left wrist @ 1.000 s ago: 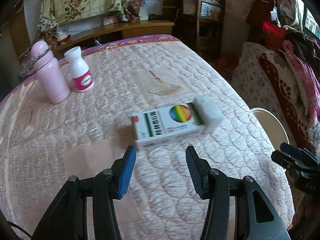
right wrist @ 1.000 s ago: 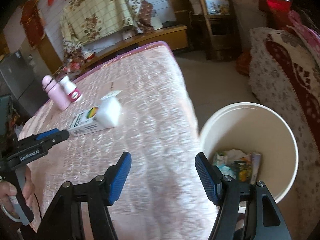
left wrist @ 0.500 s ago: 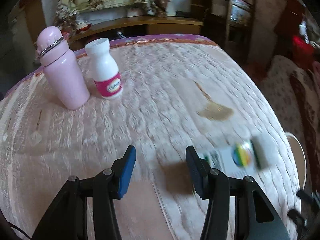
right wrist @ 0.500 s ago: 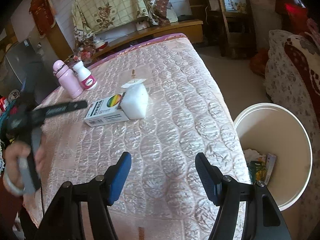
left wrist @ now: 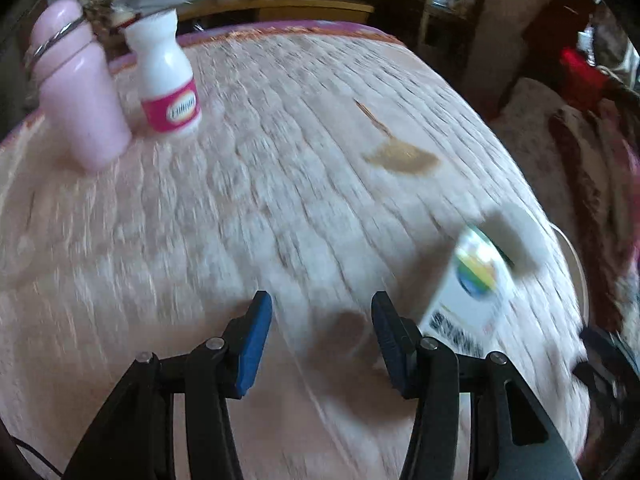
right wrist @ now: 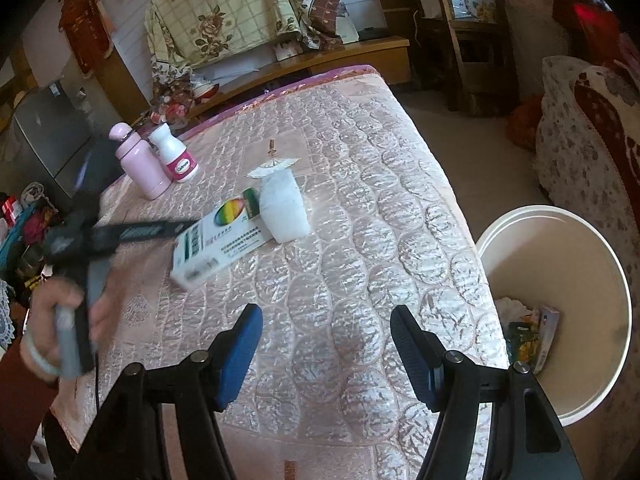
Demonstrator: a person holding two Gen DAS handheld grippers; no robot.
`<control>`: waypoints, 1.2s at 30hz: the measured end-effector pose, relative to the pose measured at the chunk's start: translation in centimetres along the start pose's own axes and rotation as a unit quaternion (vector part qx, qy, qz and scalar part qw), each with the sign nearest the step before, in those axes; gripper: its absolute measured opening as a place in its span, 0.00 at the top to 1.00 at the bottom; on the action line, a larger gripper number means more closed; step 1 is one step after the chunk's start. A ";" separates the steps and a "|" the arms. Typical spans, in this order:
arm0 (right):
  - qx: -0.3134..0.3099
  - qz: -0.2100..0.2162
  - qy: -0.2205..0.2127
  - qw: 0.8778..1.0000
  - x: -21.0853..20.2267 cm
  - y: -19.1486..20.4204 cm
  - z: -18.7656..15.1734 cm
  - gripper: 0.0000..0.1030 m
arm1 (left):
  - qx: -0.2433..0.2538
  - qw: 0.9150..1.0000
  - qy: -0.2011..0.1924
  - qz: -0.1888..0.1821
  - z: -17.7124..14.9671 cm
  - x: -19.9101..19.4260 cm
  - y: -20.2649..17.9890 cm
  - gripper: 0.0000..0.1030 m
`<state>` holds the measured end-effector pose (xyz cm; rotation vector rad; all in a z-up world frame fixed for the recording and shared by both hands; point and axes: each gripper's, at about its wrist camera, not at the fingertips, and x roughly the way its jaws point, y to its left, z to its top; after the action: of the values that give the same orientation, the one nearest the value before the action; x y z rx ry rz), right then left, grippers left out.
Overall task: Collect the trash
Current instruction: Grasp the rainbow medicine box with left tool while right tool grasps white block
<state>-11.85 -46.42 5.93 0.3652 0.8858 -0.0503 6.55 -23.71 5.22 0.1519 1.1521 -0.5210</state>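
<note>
On the bed [right wrist: 360,208] lie four loose things: one pink flask [right wrist: 140,164], one white bottle [right wrist: 176,156] with a magenta label touching it, one box [right wrist: 216,236] with a rainbow disc, and one white cup [right wrist: 284,208] on its side against the box's far end. The flask and bottle stand upright, well beyond the box toward the bed's far corner. One white bucket [right wrist: 580,380] stands on the floor just off the bed's edge, to the right of the box; inside it sit crumpled paper and a couple of small cartons. The left gripper [left wrist: 320,336] hangs over bare quilt just left of the box, fingers released, nothing between them. The right gripper [right wrist: 326,344] hovers nearer than the box, fingers released and empty.
</note>
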 end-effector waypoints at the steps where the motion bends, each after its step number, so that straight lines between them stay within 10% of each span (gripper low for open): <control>1: 0.001 0.000 -0.001 1.000 0.0 -0.1 0.0 0.32 | 0.006 1.000 0.003 -0.009 -0.8 -0.4 -0.3 0.49; 10: 0.006 0.000 -0.007 1.000 -0.7 0.1 0.0 0.32 | 0.022 0.997 -0.028 -0.066 -2.3 -3.4 -4.1 0.26; 22: 0.020 -0.019 -0.019 0.999 -1.6 -1.4 2.1 0.32 | 0.024 0.999 -0.027 0.004 -1.2 -0.3 -8.5 0.33; 23: 0.019 -0.018 -0.020 0.999 -1.6 -1.3 2.3 0.32 | 0.024 0.999 -0.025 0.005 -1.2 -0.2 -8.4 0.47; 36: -0.030 -0.003 0.013 0.999 6.5 4.0 7.0 0.29 | 0.004 0.999 -0.046 0.027 -2.4 -3.7 -4.2 0.47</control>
<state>-1.79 -44.33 6.15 0.3080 0.9129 -0.0247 1.51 -25.37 8.17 0.1647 1.0529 -0.4797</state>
